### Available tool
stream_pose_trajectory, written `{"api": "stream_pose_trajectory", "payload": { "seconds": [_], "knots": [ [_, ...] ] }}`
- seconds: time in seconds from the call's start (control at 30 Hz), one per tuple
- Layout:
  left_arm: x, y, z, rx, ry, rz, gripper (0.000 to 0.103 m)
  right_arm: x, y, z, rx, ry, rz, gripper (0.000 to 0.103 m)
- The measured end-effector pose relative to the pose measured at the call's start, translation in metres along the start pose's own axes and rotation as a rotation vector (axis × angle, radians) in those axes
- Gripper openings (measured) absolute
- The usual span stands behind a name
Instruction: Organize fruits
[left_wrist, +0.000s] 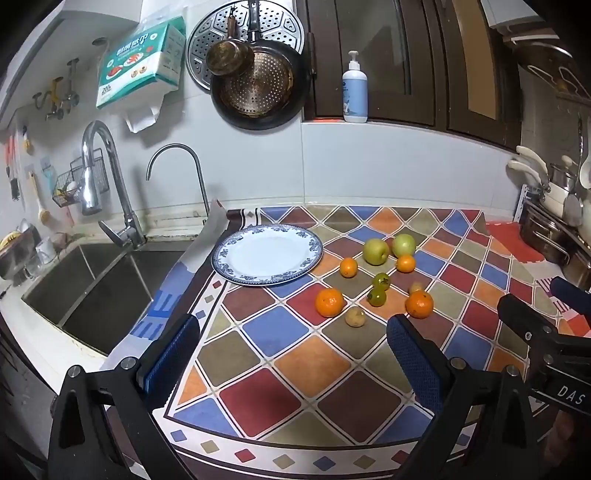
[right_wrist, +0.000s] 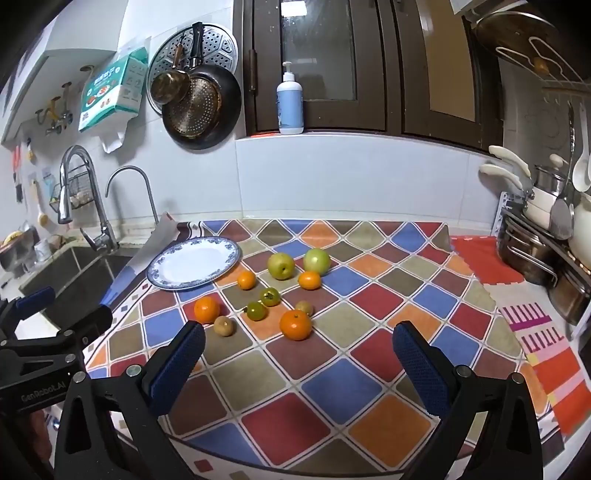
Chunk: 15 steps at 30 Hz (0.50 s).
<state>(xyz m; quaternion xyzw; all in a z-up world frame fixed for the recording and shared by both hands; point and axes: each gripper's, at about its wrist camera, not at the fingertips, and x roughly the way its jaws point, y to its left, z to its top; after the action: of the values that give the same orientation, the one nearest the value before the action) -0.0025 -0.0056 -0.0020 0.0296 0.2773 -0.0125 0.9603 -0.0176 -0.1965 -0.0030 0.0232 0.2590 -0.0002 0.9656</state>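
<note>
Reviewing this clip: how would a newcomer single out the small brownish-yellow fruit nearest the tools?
Start at the blue-rimmed white plate on the diamond-patterned cloth. The loose fruits lie to its right; at their near edge, beside the large orange, sits the small brownish-yellow fruit. It is dull and tan, unlike its bright orange and green neighbours.

Both claws are held low at the bottom of their views, side by side. The left claw (left_wrist: 291, 350) has its blue-padded fingers (left_wrist: 171, 354) spread wide with nothing between them. The right claw (right_wrist: 297, 354) is spread just as wide, also gripping nothing; it also shows at the right edge of the left wrist view.
</note>
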Motion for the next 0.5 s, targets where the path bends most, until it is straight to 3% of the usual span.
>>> {"api": "stream_pose_trajectory", "payload": {
  "seconds": [0.5],
  "knots": [
    [-0.0050,-0.0013,0.0032,-0.003,-0.010,0.002,0.103,0.0001,-0.0004,0.0024,-0.013,-0.008,0.010,0.102]
  ]
}}
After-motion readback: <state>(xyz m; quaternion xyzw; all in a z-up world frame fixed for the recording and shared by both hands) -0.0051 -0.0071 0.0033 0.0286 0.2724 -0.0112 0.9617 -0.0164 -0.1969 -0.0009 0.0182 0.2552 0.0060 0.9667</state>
